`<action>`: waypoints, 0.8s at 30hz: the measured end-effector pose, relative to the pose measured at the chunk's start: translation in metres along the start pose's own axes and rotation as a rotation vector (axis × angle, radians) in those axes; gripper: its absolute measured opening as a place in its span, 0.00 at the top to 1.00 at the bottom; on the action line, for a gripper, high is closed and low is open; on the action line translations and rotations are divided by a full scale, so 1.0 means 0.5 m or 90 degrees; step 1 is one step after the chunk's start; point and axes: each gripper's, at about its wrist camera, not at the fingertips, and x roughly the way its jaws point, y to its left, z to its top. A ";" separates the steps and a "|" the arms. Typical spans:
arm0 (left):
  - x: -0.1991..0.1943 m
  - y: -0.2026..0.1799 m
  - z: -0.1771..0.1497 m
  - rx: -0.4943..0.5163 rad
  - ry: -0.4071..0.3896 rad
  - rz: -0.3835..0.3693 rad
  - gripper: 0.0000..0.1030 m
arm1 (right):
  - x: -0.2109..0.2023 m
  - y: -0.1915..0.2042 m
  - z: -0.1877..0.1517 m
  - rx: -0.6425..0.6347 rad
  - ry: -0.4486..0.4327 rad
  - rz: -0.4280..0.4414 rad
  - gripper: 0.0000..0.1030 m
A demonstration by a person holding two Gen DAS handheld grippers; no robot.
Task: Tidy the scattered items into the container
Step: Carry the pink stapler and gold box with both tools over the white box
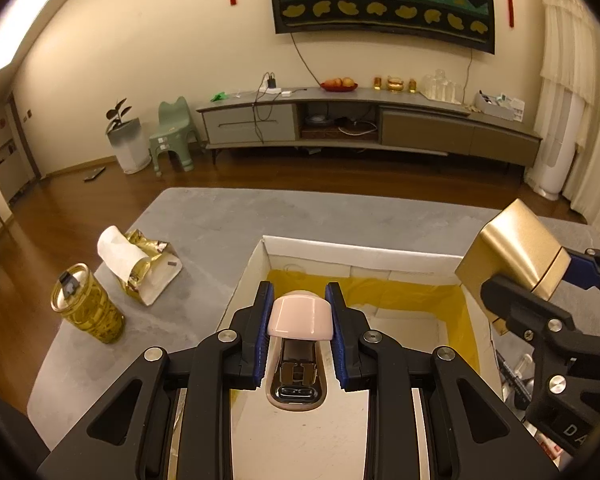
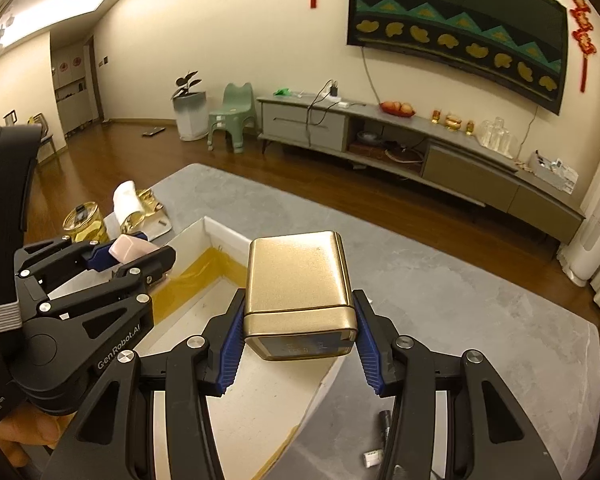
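A white cardboard box (image 1: pixel 364 250) with a yellow lining stands open on the grey table. My left gripper (image 1: pixel 300 316) is shut on a pink stapler (image 1: pixel 300 318) and holds it above the box's inside. The same stapler (image 2: pixel 130 249) shows at the left of the right wrist view, over the box (image 2: pixel 220 230). My right gripper (image 2: pixel 298 336) is shut on a gold rectangular tin (image 2: pixel 298 280), held above the box's right rim. In the left wrist view that gold tin (image 1: pixel 514 244) hangs at the right, by the box's far right corner.
Left of the box lie a glass jar with gold lid (image 1: pixel 86 304), and a torn gold foil packet with a white roll (image 1: pixel 136 262). Small items lie on the table (image 2: pixel 460 280) near the right gripper: a dark cylinder (image 2: pixel 385 420) and a white piece (image 2: pixel 372 457).
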 end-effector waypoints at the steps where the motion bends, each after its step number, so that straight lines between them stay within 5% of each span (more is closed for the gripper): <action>1: 0.004 0.003 -0.001 -0.004 0.008 -0.002 0.74 | 0.005 0.002 -0.001 0.001 0.008 0.010 0.51; 10: 0.067 0.040 -0.025 -0.075 0.111 -0.074 0.74 | 0.067 -0.003 -0.028 0.066 0.092 0.111 0.51; 24: 0.081 0.027 -0.035 -0.056 0.113 -0.048 0.74 | 0.110 0.000 -0.046 0.048 0.129 0.090 0.51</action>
